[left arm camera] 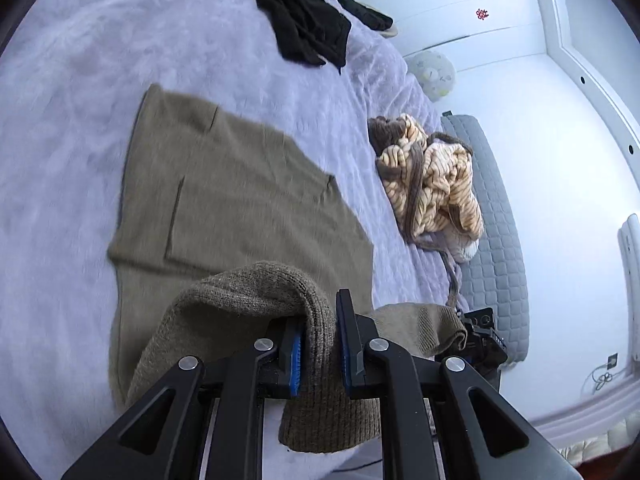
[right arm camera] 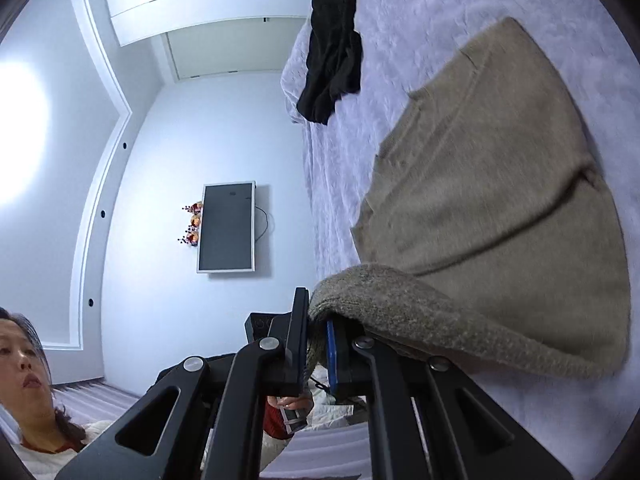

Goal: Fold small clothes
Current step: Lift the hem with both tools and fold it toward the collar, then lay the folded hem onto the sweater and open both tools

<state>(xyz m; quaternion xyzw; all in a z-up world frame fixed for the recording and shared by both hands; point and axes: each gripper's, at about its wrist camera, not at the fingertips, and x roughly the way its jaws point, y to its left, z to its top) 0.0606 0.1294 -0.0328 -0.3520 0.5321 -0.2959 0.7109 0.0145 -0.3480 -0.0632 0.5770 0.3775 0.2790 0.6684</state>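
An olive-brown knitted garment (left arm camera: 224,200) lies spread on the pale lilac bed cover (left arm camera: 80,60). Its near ribbed hem is lifted off the bed. My left gripper (left arm camera: 318,344) is shut on one bunched corner of that hem, the knit pinched between the blue pads. In the right wrist view the same garment (right arm camera: 492,184) fans out from my right gripper (right arm camera: 318,340), which is shut on the other corner of the hem. The right gripper's black body (left arm camera: 482,336) shows past the hem in the left wrist view.
Black clothes (left arm camera: 304,20) lie crumpled at the far end of the bed. A cream and brown striped knit (left arm camera: 432,184) sits near the bed's edge beside a grey quilted pad (left arm camera: 496,240). A person (right arm camera: 28,364) is at the lower left of the right wrist view; a wall screen (right arm camera: 226,228) hangs behind.
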